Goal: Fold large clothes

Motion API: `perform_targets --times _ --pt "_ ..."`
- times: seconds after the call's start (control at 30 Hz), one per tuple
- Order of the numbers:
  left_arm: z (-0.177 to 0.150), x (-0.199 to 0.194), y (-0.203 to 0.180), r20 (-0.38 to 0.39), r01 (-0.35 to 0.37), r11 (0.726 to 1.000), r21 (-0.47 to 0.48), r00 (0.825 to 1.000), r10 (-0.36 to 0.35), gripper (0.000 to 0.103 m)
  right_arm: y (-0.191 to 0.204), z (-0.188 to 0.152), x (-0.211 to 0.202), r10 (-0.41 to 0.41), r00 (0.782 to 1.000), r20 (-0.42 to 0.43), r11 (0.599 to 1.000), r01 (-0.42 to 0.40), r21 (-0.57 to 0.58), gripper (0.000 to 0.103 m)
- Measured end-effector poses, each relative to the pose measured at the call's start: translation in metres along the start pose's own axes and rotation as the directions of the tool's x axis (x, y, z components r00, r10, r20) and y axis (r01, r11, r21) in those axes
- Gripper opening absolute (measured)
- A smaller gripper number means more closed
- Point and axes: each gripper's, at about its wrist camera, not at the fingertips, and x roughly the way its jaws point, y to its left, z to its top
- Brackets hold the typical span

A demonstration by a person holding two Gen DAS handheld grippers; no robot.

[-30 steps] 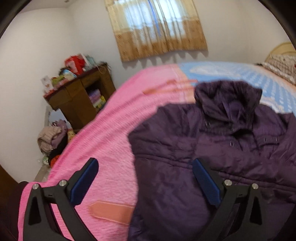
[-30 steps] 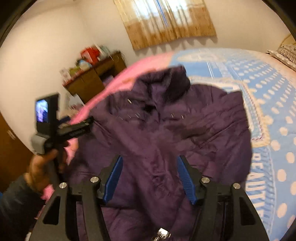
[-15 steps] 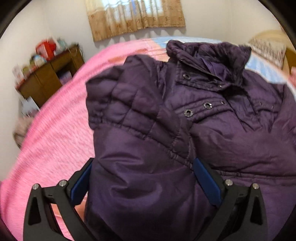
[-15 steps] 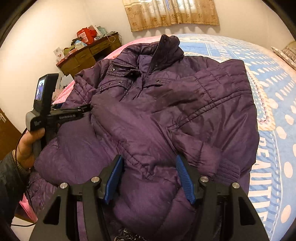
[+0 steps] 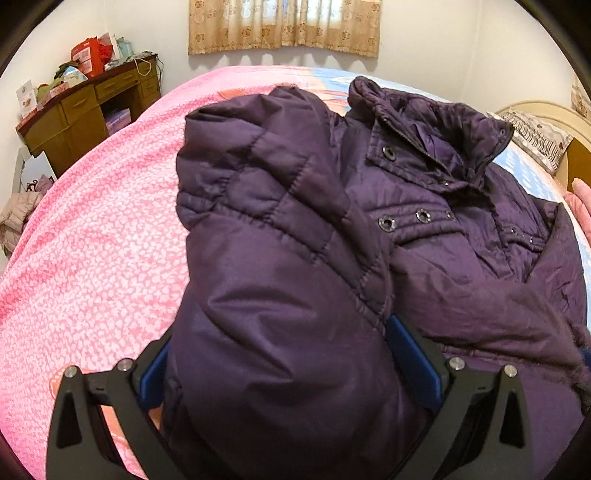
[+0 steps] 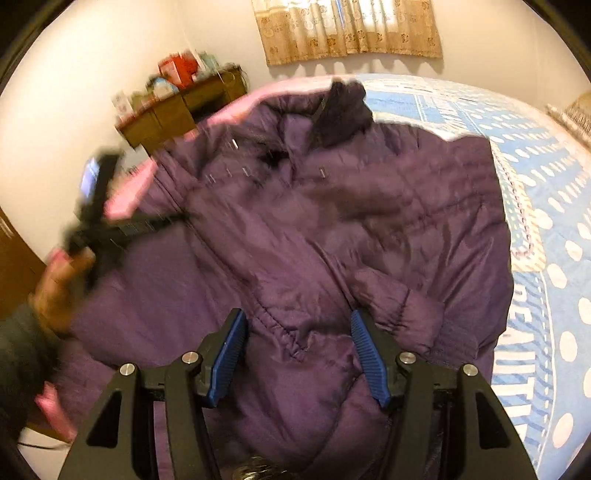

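— What is seen at the left gripper (image 5: pixel 280 365)?

— A thick fold of the purple jacket (image 5: pixel 424 258), its sleeve (image 5: pixel 266 229) doubled over the front, is lodged between the blue pads (image 5: pixel 413 354). Whether the pads are pressed on it or only stand beside it cannot be told; the left pad is mostly hidden by the cloth.

— And the right gripper (image 6: pixel 299 354)?

— Its jaws are parted, and the padded lower front of the jacket is seen between them. No pinch is shown; the picture is blurred.

— What lies around?

— The jacket is spread on the bed (image 5: pixel 92 240), over a pink cover on one side and a blue dotted sheet (image 6: pixel 546 221) on the other. Beyond the bed a brown desk (image 5: pixel 85 110) loaded with boxes and bags is set against the wall, and a curtain (image 5: pixel 284 26) is hung above. A pillow (image 5: pixel 535 136) is seen at the headboard. In the right wrist view the left gripper's handle is held by a hand (image 6: pixel 62 284) in a dark sleeve, just beside the jacket's edge.

— Which way is the jacket pointed?

— The collar (image 5: pixel 436 122) is turned toward the curtain wall and the hem toward the grippers, so the long axis is run away from the cameras. The front, with its snaps, is faced up.
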Motion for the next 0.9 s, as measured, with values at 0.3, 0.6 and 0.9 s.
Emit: perform_targets --times 0.3,0.6,0.9 --pt "-0.010 -0.053 0.040 0.230 0.018 0.981 -0.192 0.973 0.027 0.103 0.035 0.058 -0.005 0.044 0.998 0.040 0.997 -0.042 -0.068 0.060" --pt "0.045 -0.029 0.031 0.176 -0.159 0.986 -0.044 0.971 0.165 0.103 0.003 0.004 0.021 0.015 0.998 -0.060 0.999 -0.017 -0.035 0.039" --pt "0.027 0.015 -0.001 0.130 -0.260 0.961 0.095 0.960 0.247 0.103 -0.002 -0.018 0.015 0.022 0.994 -0.105 0.996 -0.030 -0.080 0.035"
